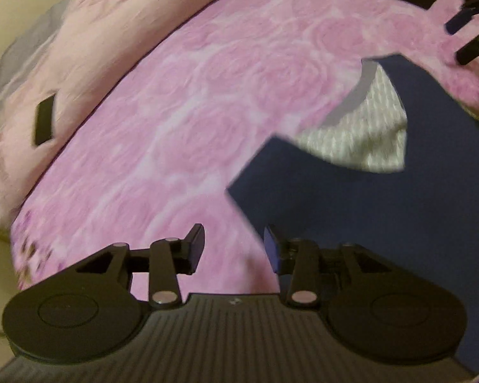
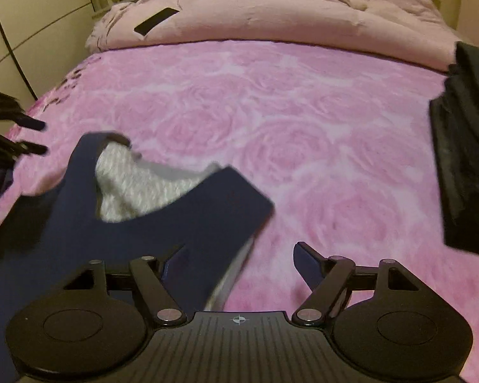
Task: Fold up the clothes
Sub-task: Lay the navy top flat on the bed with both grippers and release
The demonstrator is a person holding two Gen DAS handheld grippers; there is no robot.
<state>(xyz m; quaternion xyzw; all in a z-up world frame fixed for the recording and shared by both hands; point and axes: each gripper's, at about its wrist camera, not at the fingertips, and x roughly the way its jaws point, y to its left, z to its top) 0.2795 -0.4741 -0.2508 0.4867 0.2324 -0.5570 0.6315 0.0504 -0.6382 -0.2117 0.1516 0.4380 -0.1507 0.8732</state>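
Both your claws released, navy garment [image 2: 150, 220] flat on the near pink blanket [image 2: 271, 121].
Only the right wrist view shows the drawers [image 2: 32, 32]; folded dark stack [image 2: 463, 166] far right, phone [image 2: 156, 20] on duvet [image 2: 303, 9]. Left gripper [image 1: 234, 249] and right gripper [image 2: 239, 265] both empty.

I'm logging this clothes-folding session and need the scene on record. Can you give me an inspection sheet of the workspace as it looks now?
Surface: bed with a pink rose-pattern blanket; a pale pink duvet bunched at the far end.
Job's things: navy garment with a light lining at the neckline, lying spread on the blanket, not yet folded.
Clutter: dark stack of clothes at the right edge; a black flat phone-like object on the duvet.
Grippers: left gripper open, empty, at the garment's edge; right gripper open, one finger over the garment, holding nothing.
Cables: nothing seen.
Surroundings: cream cabinet beside the bed.
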